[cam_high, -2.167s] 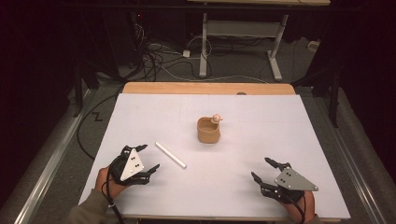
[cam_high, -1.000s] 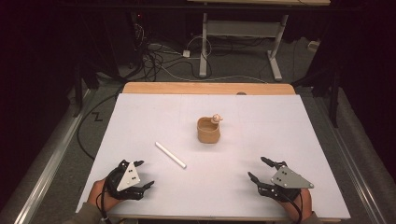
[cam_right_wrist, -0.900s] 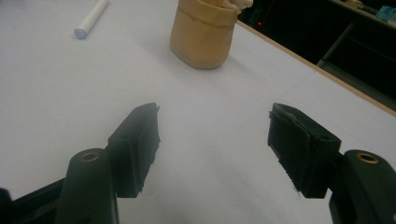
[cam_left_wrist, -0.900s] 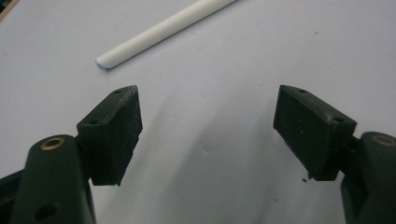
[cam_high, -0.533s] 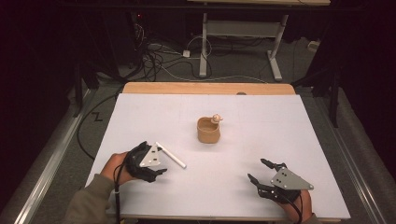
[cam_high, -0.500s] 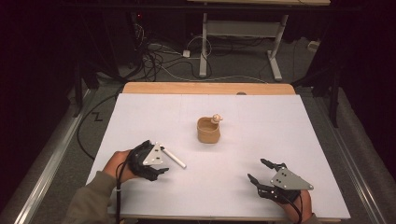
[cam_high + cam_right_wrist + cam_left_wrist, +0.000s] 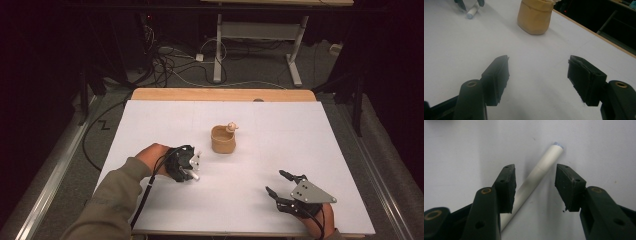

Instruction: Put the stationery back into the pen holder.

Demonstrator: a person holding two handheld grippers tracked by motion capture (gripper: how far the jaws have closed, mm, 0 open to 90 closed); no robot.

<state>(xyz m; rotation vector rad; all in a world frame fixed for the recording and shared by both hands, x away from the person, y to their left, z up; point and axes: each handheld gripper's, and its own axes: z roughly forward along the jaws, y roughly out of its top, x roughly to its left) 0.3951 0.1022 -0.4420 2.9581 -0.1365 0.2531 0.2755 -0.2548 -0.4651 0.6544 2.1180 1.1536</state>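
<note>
- Straddling the slim white plastic tube (image 7: 536, 173) with my left gripper (image 7: 534, 186), jaws spread, ready to pinch.
- My right gripper (image 7: 537, 75) rests wide apart, clear of the tan cup (image 7: 535, 15).

The white tabletop (image 7: 250, 200) is evenly lit against dark, murky surroundings, shadows fall soft, and the close jaws look slightly blurred.
</note>
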